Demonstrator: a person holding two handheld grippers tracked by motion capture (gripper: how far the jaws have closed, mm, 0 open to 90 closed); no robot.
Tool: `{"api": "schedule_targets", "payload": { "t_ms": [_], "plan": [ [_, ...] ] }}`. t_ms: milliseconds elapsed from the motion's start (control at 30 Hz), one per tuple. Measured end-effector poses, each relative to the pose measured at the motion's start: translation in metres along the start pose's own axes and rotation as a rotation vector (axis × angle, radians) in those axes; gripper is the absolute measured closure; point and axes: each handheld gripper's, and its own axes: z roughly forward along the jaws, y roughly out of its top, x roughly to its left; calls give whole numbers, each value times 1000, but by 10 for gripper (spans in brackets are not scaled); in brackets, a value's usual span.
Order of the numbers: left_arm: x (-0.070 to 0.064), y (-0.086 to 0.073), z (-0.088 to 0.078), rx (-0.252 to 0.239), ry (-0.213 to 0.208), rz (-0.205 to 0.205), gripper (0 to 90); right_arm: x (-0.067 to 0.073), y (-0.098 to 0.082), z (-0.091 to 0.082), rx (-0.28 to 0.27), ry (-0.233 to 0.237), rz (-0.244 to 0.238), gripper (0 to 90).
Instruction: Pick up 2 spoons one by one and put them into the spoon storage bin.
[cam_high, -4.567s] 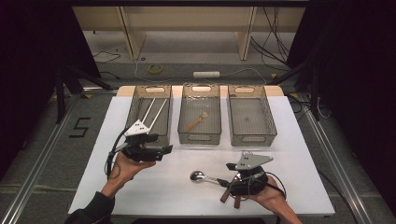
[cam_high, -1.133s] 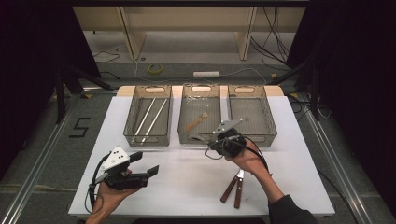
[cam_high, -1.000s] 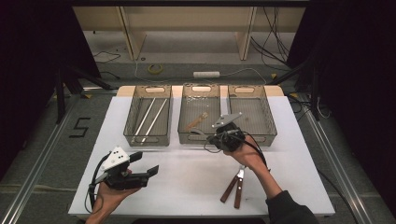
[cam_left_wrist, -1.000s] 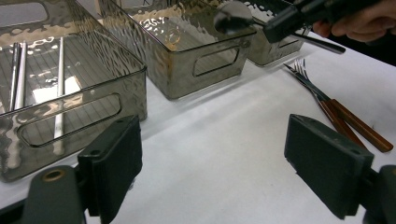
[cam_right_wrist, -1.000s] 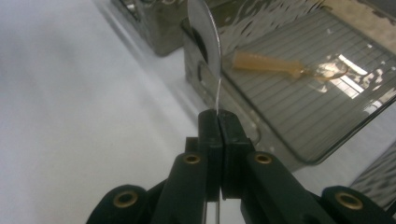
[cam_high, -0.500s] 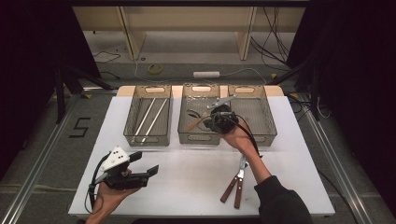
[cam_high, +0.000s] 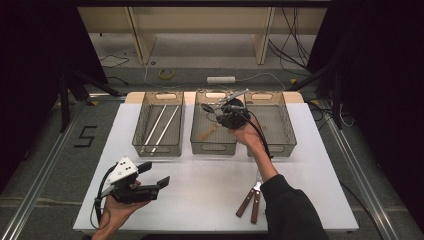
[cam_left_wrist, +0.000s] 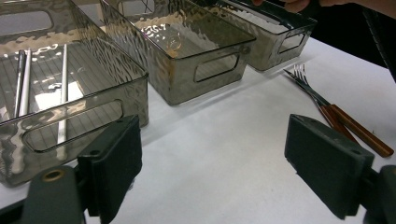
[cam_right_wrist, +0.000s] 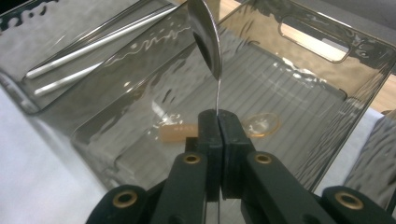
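Middle bin (cam_right_wrist: 299, 88) beneath gripper-pinched (cam_right_wrist: 218, 122) spoon (cam_right_wrist: 205, 35)

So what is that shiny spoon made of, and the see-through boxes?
The shiny silver spoon pinched in the right gripper looks like polished metal: its bowl mirrors the light. The smoky see-through boxes, like the middle box, seem to be glossy plastic, since things inside show through the rippled walls; it could be something else.
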Motion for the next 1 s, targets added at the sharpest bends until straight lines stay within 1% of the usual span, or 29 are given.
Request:
{"api": "schedule_targets", "payload": {
  "t_ms": [267,533,633,700,800,900,1000],
  "plan": [
    [-1,0,0,5,-4,8,184,-4,9,10,1,-23,11,896],
    [-2,0,1,6,-8,9,184,-6,9,19,27,-32,12,895],
    [-2,0,1,5,-7,7,184,-6,9,23,29,-31,16,895],
    [-2,0,1,6,-7,9,184,-6,10,25,33,-38,9,895],
    [-3,0,1,6,-7,8,184,-7,10,29,36,-36,24,895],
    [-3,0,1,7,-7,10,184,-6,9,33,45,-41,16,894],
    [-3,0,1,10,-9,18,184,-6,9,36,41,-36,26,894]
  ]
}}
